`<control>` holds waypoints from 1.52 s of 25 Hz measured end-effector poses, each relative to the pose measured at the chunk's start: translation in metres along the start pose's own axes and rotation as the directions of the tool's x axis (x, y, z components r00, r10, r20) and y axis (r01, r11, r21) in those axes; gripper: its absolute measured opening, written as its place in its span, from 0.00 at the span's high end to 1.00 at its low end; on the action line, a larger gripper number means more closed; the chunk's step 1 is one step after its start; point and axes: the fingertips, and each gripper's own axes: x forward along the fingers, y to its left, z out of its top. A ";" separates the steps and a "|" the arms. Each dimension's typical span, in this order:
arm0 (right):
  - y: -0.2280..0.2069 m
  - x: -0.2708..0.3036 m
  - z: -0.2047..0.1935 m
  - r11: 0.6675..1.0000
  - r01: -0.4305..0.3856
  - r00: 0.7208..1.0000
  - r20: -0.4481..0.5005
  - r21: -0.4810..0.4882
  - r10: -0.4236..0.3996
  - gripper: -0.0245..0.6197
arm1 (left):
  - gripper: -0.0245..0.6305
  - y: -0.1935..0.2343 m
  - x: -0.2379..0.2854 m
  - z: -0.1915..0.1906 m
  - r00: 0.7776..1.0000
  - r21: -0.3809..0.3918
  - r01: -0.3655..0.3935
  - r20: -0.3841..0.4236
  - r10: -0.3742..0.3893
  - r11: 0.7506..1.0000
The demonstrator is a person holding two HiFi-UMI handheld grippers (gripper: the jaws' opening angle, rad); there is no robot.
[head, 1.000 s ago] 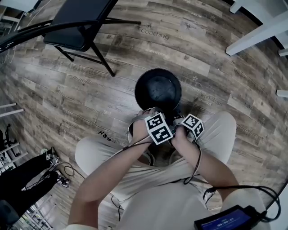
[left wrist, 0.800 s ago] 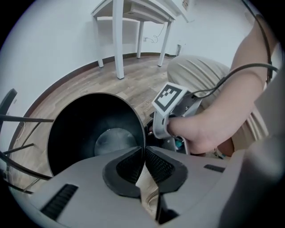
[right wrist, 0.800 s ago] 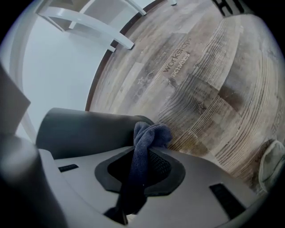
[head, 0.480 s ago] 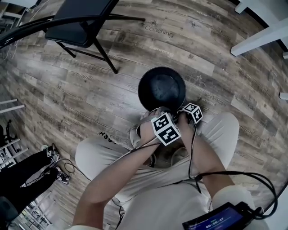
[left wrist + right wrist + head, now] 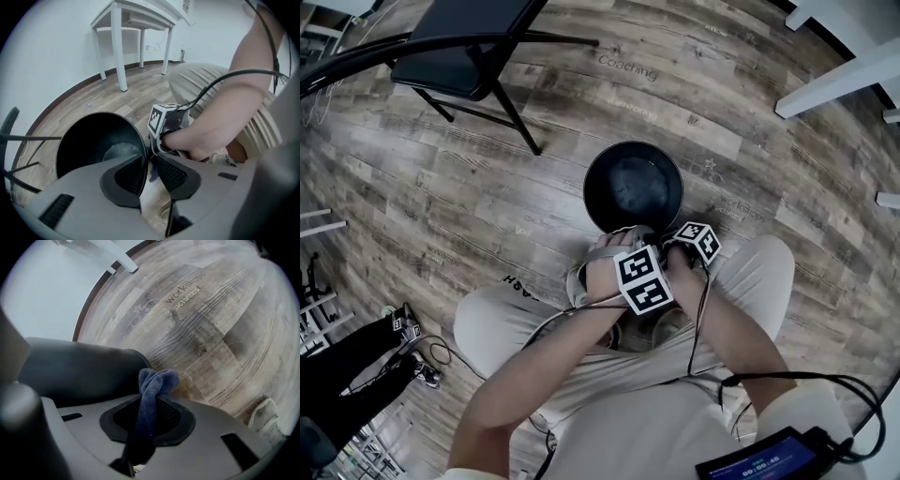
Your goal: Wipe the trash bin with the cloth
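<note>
Your left gripper (image 5: 149, 164) points steeply down at the near rim of the bin (image 5: 609, 178). The bin stands upright on the floor (image 5: 487, 197), just ahead of your knees. The jaws have just been opening and now stand apart. The bin's thin wall runs down between them, close along the left pad, and floor shows in the gap on the other side, so nothing is gripped. Your left hand (image 5: 602, 265) sits at the rim, with the forearm reaching up from the lower left across your lap.

Your right gripper (image 5: 150, 416) is just beside the left one, outside the bin and toward your right knee (image 5: 759, 262). It too is tilted steeply down. Its jaws are clenched on the cloth (image 5: 157, 379), a dark blue fold whose bunched end bulges past the tips. That bulge lies right by the bin's dark side wall, though I can't quite tell whether it touches. Your right hand (image 5: 206, 138) wraps the handle behind the cube (image 5: 161, 117), and a cable trails back along your forearm.
</note>
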 end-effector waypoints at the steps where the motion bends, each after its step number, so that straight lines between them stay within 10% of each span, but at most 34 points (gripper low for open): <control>1: 0.003 -0.009 -0.008 1.000 -0.003 1.000 -0.018 -0.012 0.002 0.85 | 0.81 0.001 -0.002 -0.003 1.000 0.026 -0.005 -0.019 0.005 1.000; 21: 0.094 -0.126 -0.057 0.899 -0.416 0.908 -0.018 -0.134 0.418 0.85 | 0.78 0.020 0.015 -0.047 0.982 0.067 -0.064 -0.171 0.074 0.996; 38: 0.049 -0.051 -0.028 0.954 -0.297 0.953 0.078 0.032 0.294 0.85 | 0.88 0.013 0.022 -0.037 0.988 0.010 -0.030 -0.152 0.031 1.000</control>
